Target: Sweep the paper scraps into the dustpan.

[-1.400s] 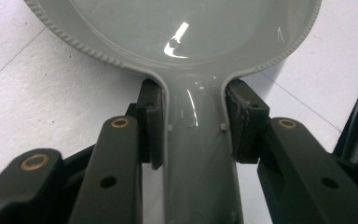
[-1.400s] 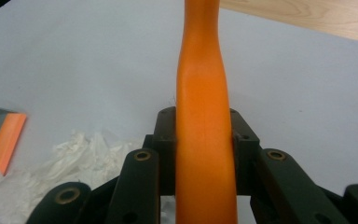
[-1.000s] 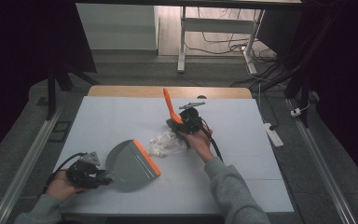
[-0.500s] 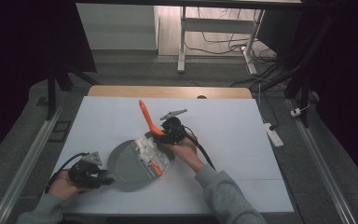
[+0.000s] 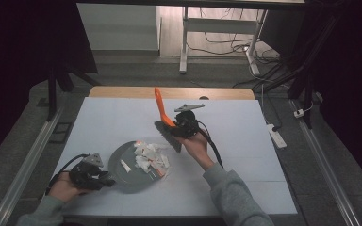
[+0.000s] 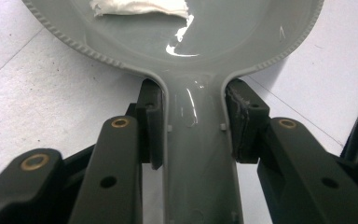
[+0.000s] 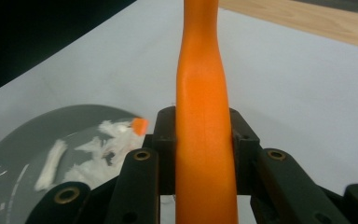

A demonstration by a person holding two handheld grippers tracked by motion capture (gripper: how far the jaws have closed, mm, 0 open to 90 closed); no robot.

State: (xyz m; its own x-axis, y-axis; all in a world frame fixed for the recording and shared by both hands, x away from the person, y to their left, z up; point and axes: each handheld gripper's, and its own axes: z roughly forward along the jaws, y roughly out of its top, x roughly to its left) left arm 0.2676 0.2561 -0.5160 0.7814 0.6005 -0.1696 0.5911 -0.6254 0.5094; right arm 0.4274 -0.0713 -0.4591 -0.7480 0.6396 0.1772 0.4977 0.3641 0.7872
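Sweeping step judged done or nearly so: white paper scraps heaped inside the grey dustpan, toward its far lip by the orange edge strip; 1 loose strip lying nearer the pan's centre. Dustpan flat on the pale table, near the front edge, left of centre. Left gripper clenched on the dustpan handle, pads pressed to both sides of the neck just behind the bowl, at the pan's near-left end. Right gripper clenched on the brush handle, brush lifted clear, beyond and to the right of the dustpan, handle pointing up and away. Next move judged: check table beside the pan lip for stray scraps; if none, set brush down away from the pan, then lift pan level so the heap does not slide out over the open lip. Materials: dustpan smooth glossy grey plastic, rounded bowl with a finely ribbed rim, narrowing to a flat channelled handle; strong highlights suggest a slick surface, so scraps likely to slide if tilted. Brush handle matte orange plastic, tapered, waisted where the jaws hold it; dark bristle head below. Scraps light, crumpled, torn-edged, fibrous. Table covering matte, faintly speckled, seam lines visible.
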